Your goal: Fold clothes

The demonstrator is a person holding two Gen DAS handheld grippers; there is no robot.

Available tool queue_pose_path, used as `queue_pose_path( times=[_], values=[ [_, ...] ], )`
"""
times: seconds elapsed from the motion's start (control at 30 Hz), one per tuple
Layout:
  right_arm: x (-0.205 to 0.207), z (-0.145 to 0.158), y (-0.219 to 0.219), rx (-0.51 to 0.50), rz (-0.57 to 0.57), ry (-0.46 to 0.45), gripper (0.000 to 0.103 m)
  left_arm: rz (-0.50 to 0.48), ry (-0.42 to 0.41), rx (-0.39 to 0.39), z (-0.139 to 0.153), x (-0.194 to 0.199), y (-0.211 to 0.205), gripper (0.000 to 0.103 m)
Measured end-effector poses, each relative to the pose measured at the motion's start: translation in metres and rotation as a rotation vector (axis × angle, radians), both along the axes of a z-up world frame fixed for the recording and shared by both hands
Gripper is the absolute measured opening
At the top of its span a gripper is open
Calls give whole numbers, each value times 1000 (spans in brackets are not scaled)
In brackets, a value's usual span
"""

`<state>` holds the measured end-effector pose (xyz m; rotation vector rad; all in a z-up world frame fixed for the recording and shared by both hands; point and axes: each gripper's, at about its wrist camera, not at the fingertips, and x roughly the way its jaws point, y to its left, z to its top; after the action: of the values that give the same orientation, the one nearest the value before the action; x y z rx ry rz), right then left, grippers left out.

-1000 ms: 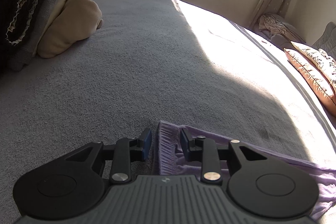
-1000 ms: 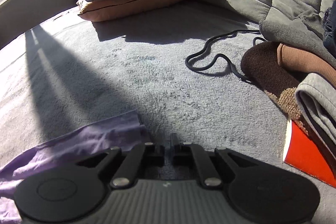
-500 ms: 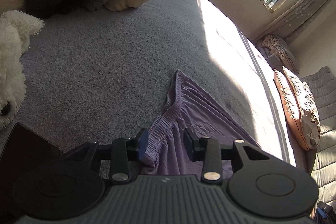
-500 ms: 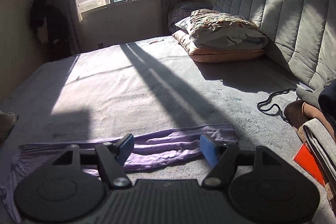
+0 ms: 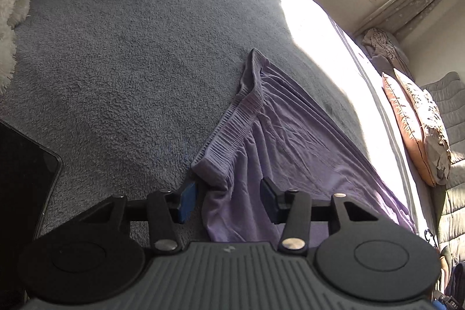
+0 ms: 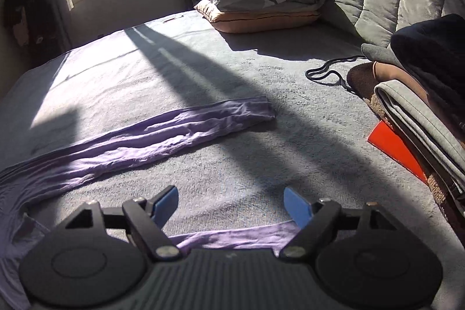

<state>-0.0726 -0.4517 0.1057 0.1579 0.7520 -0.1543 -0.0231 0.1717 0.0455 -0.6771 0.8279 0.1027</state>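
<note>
- Left wrist view: the left gripper (image 5: 226,198) is hovering with jaws spread, having just been opening; the ribbed waistband of the purple fabric trousers (image 5: 290,141) is lying loose between them on the grey fleece bed cover (image 5: 130,63).
- Right wrist view: the right gripper (image 6: 231,205) is standing wide apart, having just opened, with bare cover between its blue pads (image 6: 296,207); the trousers (image 6: 174,132) are lying flat ahead.

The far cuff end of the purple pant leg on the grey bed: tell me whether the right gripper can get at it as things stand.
Probably yes. The right gripper stands open and empty, its jaws having just opened, and only bare grey bed cover lies between it and the cuff end of the purple pants. The black cord and clothes pile sit off to the side.
</note>
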Motion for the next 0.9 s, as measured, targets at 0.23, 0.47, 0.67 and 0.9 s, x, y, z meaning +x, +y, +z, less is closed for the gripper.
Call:
queue_pose_path(
  times=[0.23,0.47,0.67,0.9],
  values=[
    [-46,-25,-67,31,-49,84,81,50,10,39,2,-2,3,5],
    [-71,-58,-107,369,-30,137,47,90,-48,60,18,-9,11,3],
    [-58,-61,-85,332,-62,144,2,113,-52,41,20,-10,14,2],
    [-75,-19,-93,340,-161,-84,2,118,-124,10,33,-22,25,2]
  ],
)
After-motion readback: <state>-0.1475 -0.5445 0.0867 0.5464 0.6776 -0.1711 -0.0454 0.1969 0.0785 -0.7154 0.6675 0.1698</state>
